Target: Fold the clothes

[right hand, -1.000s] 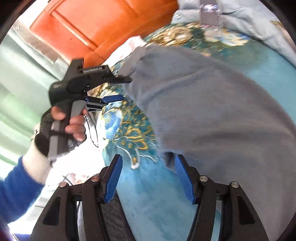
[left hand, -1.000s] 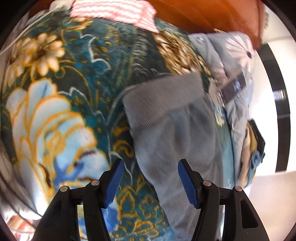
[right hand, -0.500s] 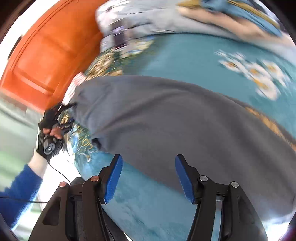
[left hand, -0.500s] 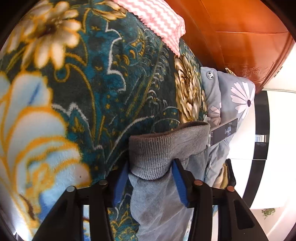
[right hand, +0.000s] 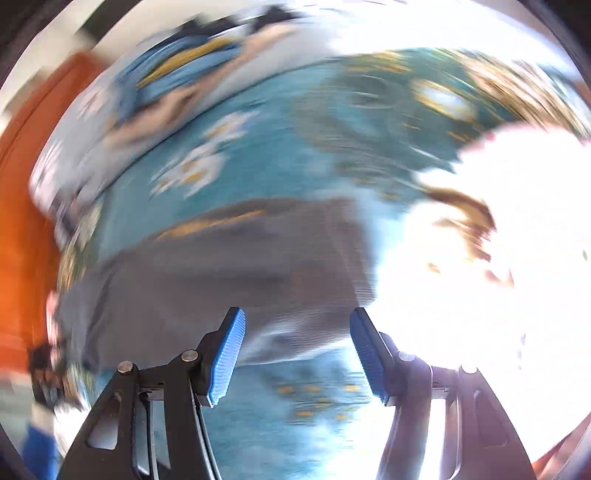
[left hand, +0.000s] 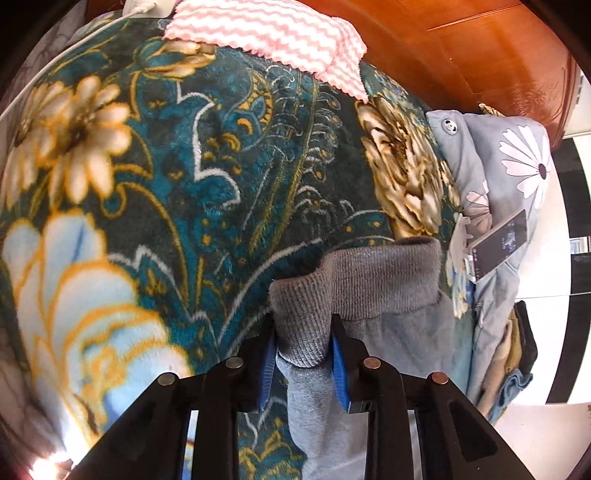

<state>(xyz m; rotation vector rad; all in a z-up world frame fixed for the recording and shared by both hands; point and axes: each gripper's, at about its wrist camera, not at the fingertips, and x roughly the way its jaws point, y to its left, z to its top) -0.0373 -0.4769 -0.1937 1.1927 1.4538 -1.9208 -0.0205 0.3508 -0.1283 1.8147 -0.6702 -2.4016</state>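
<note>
**Cuff pinched, fold barely begun**

Nearest in the left wrist view, the left gripper (left hand: 303, 363) is clamped on the ribbed cuff (left hand: 354, 280) of a grey garment (left hand: 388, 332), the knit bunched between the blue pads (left hand: 338, 365). The garment trails down toward the near edge of that view, lying on a teal floral blanket (left hand: 166, 192) that covers the bed. In the right wrist view the right gripper (right hand: 297, 350) has its jaws spread wide with nothing between them, poised just above the near edge of the same grey cloth (right hand: 221, 273), which spreads flat across the blanket (right hand: 258, 147).

Judging by this, the task is at an early stage: one end is gripped, the other side is not yet taken, and no crease or stacked layer is visible. Grasping the second edge and carrying out the fold remain.

Farther off, a pink zigzag cloth (left hand: 269, 33) lies at the blanket's far edge, with a wooden headboard (left hand: 480, 62) behind it and a grey daisy-print pillow (left hand: 517, 155) to the far right, a phone (left hand: 498, 245) propped against it.

The right view is heavily motion-blurred and washed out on its right side, so the garment's outline and type cannot be made out.
</note>
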